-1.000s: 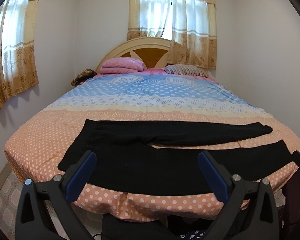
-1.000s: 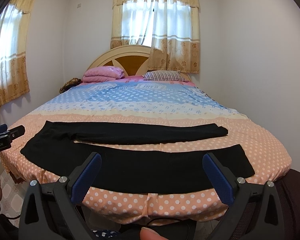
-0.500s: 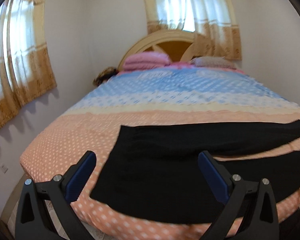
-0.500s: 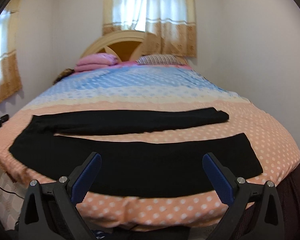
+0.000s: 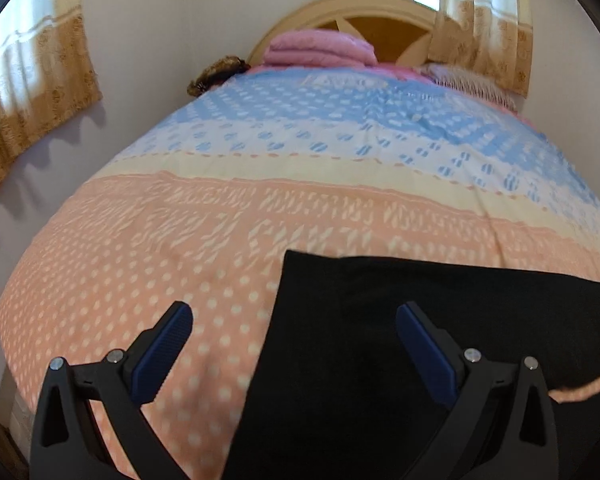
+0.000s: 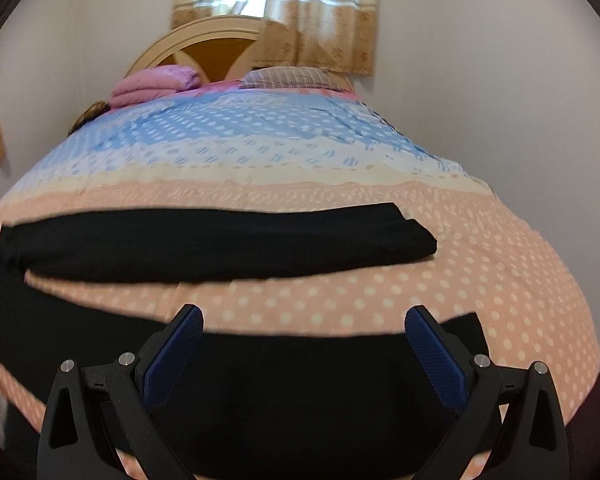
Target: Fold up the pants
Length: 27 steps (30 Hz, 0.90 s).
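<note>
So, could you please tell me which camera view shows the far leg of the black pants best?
The right wrist view: the far leg of the black pants lies flat across the peach dotted bedspread, with its cuff end visible. The left wrist view shows only the waist end, with both legs cut off at the frame edge.

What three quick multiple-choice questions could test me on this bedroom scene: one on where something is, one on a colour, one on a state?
1. Where do the pants lie?
A. on the pillows
B. across the orange end of the bedspread
C. on the floor

2. What colour are the pants?
A. black
B. pink
C. blue

3. How does the left hand-held gripper stand?
A. shut on the cloth
B. open, holding nothing
C. out of view

Answers:
1 B, both legs stretch across the dotted orange band.
2 A, the cloth is plainly black.
3 B, its blue pads stand wide apart above the waist end.
</note>
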Available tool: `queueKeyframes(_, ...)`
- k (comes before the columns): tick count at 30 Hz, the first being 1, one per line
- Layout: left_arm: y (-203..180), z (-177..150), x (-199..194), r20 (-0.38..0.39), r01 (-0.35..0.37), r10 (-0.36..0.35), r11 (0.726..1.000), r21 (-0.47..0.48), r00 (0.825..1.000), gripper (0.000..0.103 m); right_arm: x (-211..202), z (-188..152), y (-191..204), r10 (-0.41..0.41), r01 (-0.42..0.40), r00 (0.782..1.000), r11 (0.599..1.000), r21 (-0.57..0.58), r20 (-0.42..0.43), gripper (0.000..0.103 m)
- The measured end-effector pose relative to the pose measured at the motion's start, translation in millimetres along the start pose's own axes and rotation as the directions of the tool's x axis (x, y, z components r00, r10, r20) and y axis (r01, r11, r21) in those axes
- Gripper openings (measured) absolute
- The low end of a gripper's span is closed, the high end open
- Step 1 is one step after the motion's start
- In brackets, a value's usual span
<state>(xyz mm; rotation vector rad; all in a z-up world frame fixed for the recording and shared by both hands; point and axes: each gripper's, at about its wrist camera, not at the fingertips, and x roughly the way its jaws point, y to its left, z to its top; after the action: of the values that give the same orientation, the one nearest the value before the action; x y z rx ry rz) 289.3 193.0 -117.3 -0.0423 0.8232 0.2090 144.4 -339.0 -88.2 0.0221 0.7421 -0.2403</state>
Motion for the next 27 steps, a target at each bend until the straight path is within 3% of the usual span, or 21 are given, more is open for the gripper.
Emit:
queueKeyframes(6, -3.6, 20.0, 49.1, -0.077, 0.032, -0.029, 0.999, 0.027, 0.997, 0.078, 32.5, 34.4, -35.2, -0.019, 0.021, 1.000, 0.991, 0.132, -0.020, 0.102)
queueKeyframes(10, -0.1, 19.9, 72.1, -0.132, 0.060, -0.058, 0.998, 0.005, 0.989, 0.069, 53.8, 50.1, -60.8, -0.013, 0.014, 1.000, 0.975, 0.220, -0.009, 0.101)
queueKeyframes(11, 1.7, 19.9, 76.0, -0.141, 0.064, -0.063, 0.998, 0.001, 0.988, 0.060, 61.4, 53.7, -67.3, -0.026, 0.030, 0.999, 0.972, 0.231, -0.021, 0.099)
queueKeyframes(14, 8.0, 17.3, 86.4, -0.170, 0.118, -0.122, 0.992, -0.032, 0.978, 0.040, 81.7, 60.0, -74.8, -0.048, 0.061, 0.997, 0.978, 0.201, -0.067, 0.080)
queueKeyframes(16, 11.9, 17.8, 88.6, -0.166, 0.132, -0.140, 0.990, -0.056, 0.976, 0.039, 97.7, 62.0, -78.0, -0.049, 0.067, 0.993, 0.982, 0.177, -0.105, 0.065)
queueKeyframes(19, 11.1, 18.5, 88.5, -0.159, 0.137, -0.142, 0.990, -0.047, 0.977, 0.035, 112.9, 62.3, -86.5, -0.051, 0.076, 0.990, 0.980, 0.185, -0.134, 0.064)
queueKeyframes(27, 7.5, 22.6, 92.6, -0.163, 0.121, -0.123, 0.992, -0.024, 0.979, 0.036, 143.1, 75.0, -116.5, 0.005, 0.050, 0.978, 0.965, 0.257, -0.207, 0.066)
